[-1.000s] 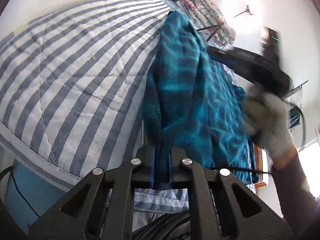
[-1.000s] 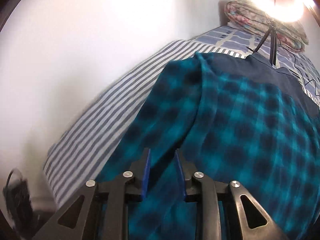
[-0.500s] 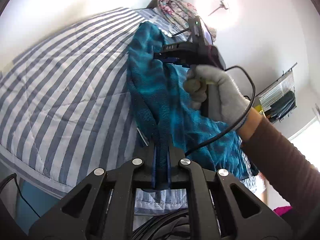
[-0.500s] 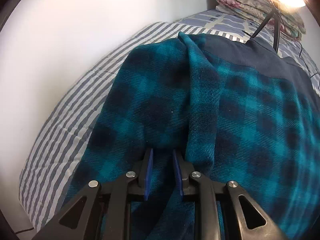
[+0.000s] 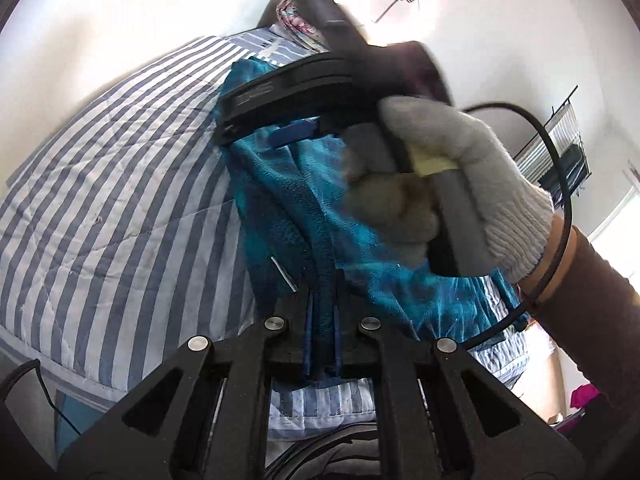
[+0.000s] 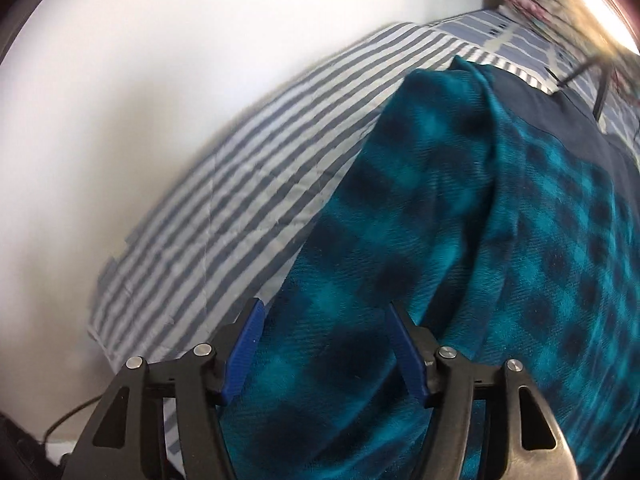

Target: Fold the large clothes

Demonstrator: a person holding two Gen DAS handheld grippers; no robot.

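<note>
The left gripper (image 5: pixel 322 320) is clamped tight on a bunched edge of the teal checked fleece (image 5: pixel 280 208), near the bed's (image 5: pixel 120 200) front edge. The cloth hangs in soft folds from that pinch, so it looks floppy and light, and a bit fuzzy (fuzzy cloth should not slip much between the pads).

The right gripper (image 6: pixel 324 344) has just been opening. Its blue pads (image 6: pixel 244 344) now stand apart, with the fleece lying under them but not pinched. In the left view a gloved hand (image 5: pixel 452 184) carries this gripper above the fleece, a little farther along the bed.

The fleece lies in a long heap down the middle of the striped bed cover, with a dark band (image 6: pixel 560 120) at its far end, near the bed's far edge. A flowered bundle (image 5: pixel 294 24) sits at the far end of the bed.

I think the best place to grab is a hem or a corner, not the thick middle. One thin layer is easy to pinch; a fat fold may slide out. Because it is so soft, it will sag between the two grips, so hold it wide.
</note>
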